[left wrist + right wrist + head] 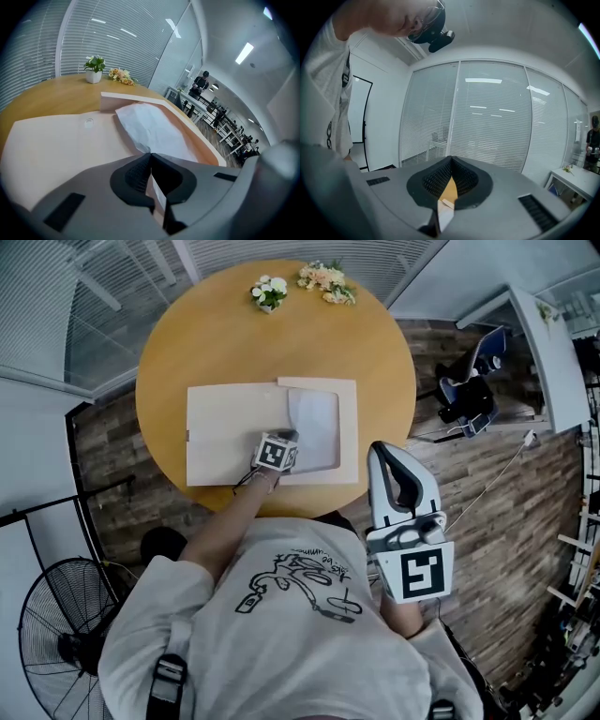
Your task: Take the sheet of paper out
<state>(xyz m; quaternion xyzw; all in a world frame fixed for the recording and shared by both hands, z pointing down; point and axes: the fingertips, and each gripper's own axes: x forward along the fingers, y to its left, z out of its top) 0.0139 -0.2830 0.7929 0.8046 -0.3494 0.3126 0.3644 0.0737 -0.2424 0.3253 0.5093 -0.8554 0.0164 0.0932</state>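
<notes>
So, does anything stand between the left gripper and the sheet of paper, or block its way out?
Nothing visible does. The left gripper is shut on the near corner of the sheet of paper, which lies uncovered in the open folder. A raised edge runs along its far side.

We see the white sheet of paper (316,427) — faintly creased — lying flat inside the right half of the open beige folder (225,437).

Bright, even; ceiling strips (244,53) (fisheye corners dark).
</notes>
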